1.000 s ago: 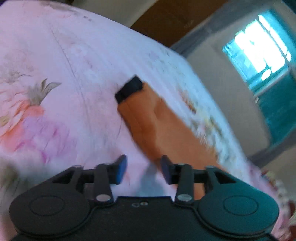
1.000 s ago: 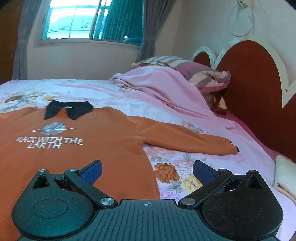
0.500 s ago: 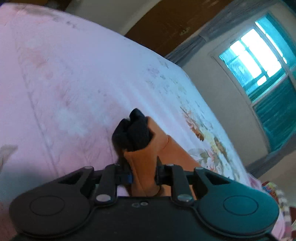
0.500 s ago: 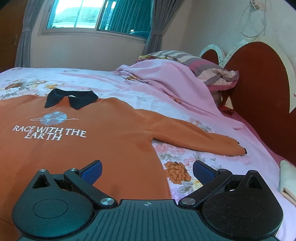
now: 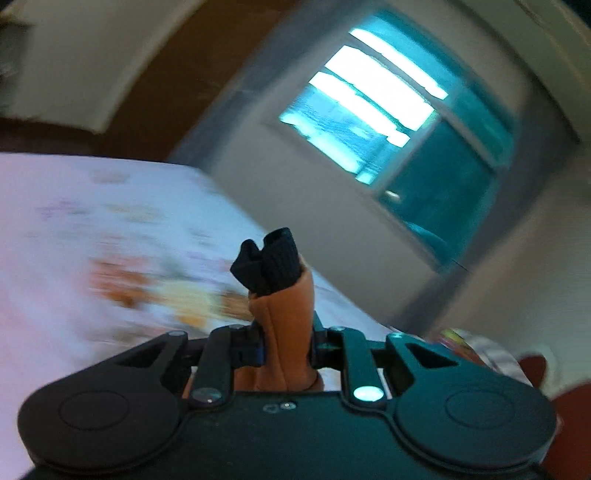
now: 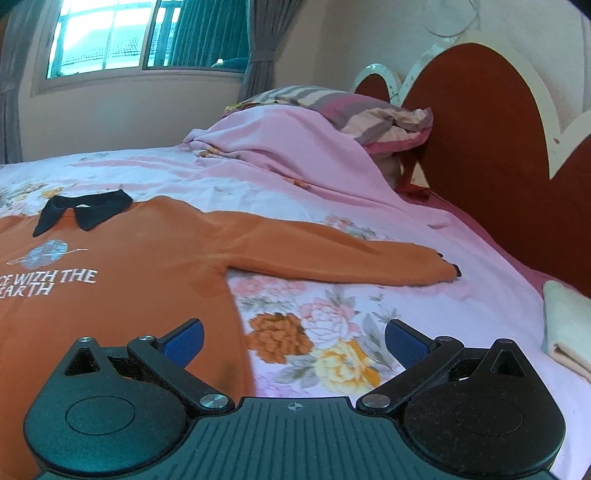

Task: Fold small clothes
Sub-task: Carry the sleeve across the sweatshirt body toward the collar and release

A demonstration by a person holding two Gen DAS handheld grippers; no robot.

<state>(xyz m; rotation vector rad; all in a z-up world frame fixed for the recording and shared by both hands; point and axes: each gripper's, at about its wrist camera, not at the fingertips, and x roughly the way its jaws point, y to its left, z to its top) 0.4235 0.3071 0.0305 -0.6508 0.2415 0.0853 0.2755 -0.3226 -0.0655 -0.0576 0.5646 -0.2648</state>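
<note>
An orange long-sleeved shirt (image 6: pixel 122 280) with a black collar (image 6: pixel 83 210) and white lettering lies flat on the floral bedsheet (image 6: pixel 332 332). Its right sleeve (image 6: pixel 332 258) stretches out toward the headboard. My right gripper (image 6: pixel 293 341) is open and empty, hovering low over the shirt's side edge. My left gripper (image 5: pixel 286 347) is shut on the other orange sleeve (image 5: pixel 284 332), whose black cuff (image 5: pixel 267 264) sticks up between the fingers, lifted above the bed.
A bunched pink blanket (image 6: pixel 280 155) and striped pillow (image 6: pixel 369 114) lie at the bed's head, by the red headboard (image 6: pixel 491 155). A folded pale cloth (image 6: pixel 569 325) sits at the right edge. A window (image 6: pixel 110 33) with curtains is behind.
My left gripper closed on the sleeve near the cuff and has lifted it off the bed, swinging upward. My right gripper has crept slightly forward, still open.
</note>
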